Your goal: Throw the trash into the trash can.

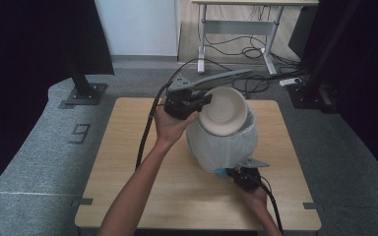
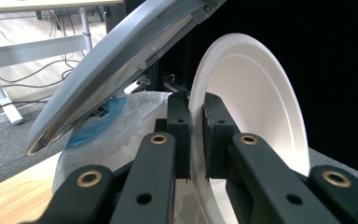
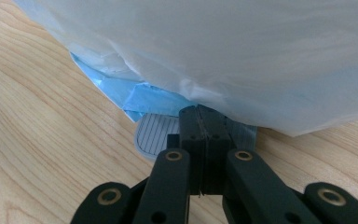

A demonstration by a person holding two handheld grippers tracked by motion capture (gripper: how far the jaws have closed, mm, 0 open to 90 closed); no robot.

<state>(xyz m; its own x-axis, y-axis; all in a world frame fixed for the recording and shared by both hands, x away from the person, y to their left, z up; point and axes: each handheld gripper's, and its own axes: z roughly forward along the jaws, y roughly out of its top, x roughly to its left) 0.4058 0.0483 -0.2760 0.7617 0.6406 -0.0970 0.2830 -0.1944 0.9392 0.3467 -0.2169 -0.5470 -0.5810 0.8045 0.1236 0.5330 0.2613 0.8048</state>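
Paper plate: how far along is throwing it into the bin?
Done: the bin lid is raised, with the shut right gripper pressing the pedal. In hand: the left gripper clamps the paper plate by its rim, tilted above the lined bin. Left: releasing it inside, then closing the lid.

I see the high view dim and soft, dark curtains at both sides, daylight on the floor at the back. Wooden table [image 1: 128, 187] evenly lit, faint shadows. My left gripper view: paper plate [image 2: 261, 107] bright, background black. Right gripper view sharp, white bag [image 3: 242, 56] slightly overexposed.
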